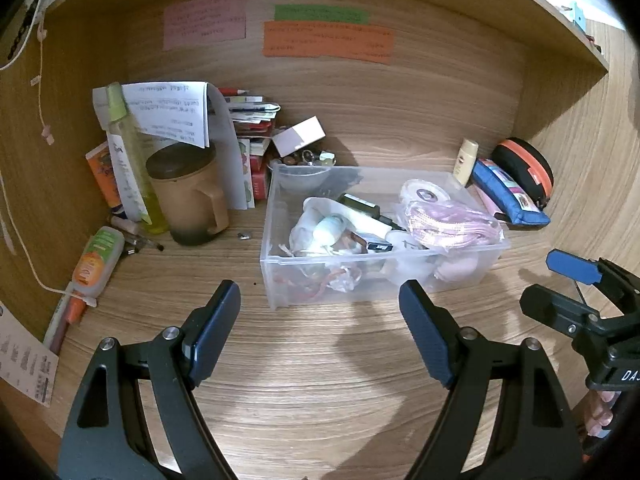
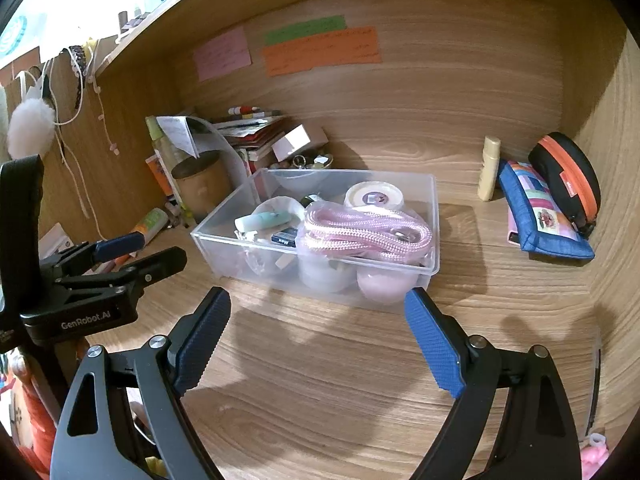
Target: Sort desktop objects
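Observation:
A clear plastic bin (image 1: 280, 280) (image 2: 224, 252) stands mid-desk, holding a pink cord bundle (image 1: 448, 224) (image 2: 360, 232), a round white tin (image 1: 424, 192) (image 2: 374, 196), a pale green tube (image 2: 264, 220) and other small items. My left gripper (image 1: 320, 320) is open and empty, just short of the bin's front wall. My right gripper (image 2: 318, 328) is open and empty, near the bin's right front corner; it also shows in the left wrist view (image 1: 560, 280). The left gripper shows in the right wrist view (image 2: 140, 252).
A brown lidded mug (image 1: 188, 196), a yellow spray bottle (image 1: 132, 160), papers and an orange-green tube (image 1: 96, 264) crowd the left. A blue pouch (image 1: 508, 196) (image 2: 540, 216), a black-orange case (image 1: 528, 168) (image 2: 568, 176) and a cream bottle (image 2: 490, 168) sit right.

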Motion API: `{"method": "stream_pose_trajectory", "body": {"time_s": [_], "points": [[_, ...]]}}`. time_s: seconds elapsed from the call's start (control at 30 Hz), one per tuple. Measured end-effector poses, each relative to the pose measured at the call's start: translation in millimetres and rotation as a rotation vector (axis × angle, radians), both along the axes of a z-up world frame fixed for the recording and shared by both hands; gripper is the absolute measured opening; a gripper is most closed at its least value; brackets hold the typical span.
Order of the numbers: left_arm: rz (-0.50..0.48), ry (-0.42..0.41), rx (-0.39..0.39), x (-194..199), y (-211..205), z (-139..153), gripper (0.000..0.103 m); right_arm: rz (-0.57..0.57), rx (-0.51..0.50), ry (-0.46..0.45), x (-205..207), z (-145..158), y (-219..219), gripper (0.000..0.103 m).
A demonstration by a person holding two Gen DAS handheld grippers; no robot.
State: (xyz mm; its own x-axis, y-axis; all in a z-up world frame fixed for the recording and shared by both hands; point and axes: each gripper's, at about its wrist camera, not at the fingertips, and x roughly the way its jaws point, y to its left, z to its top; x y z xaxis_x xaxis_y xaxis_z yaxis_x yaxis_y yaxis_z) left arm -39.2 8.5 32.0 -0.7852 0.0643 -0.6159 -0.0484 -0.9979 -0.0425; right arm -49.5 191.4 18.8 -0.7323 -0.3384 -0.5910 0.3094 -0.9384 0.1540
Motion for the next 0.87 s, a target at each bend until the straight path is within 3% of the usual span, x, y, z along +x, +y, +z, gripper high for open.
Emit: {"method": "stream_pose_trajectory", "body": {"time_s": [0.43,0.53,0.67,0.87], "points": [[-0.006,-0.003,0.011,0.9,-1.7,0.6,0.082,0.003,-0.007,-0.017,-0.7,-2.6,-2.0,0.087],[-0.001,0.004,0.004,1.3,-1.3,0.8,0.094,0.002,-0.007,-0.017,-1.1,-2.2,-1.5,0.087],[0.014,0.038,0.005,4.7,-2.6,2.8,0.094,0.002,-0.009,-0.017,-1.0,-2.6,-1.3,0.087],[0.006,0.022,0.011,3.0,-3.6,0.9,0.094,-0.001,-0.011,-0.023,-0.9,-2.1,-1.5,0.087]]}}
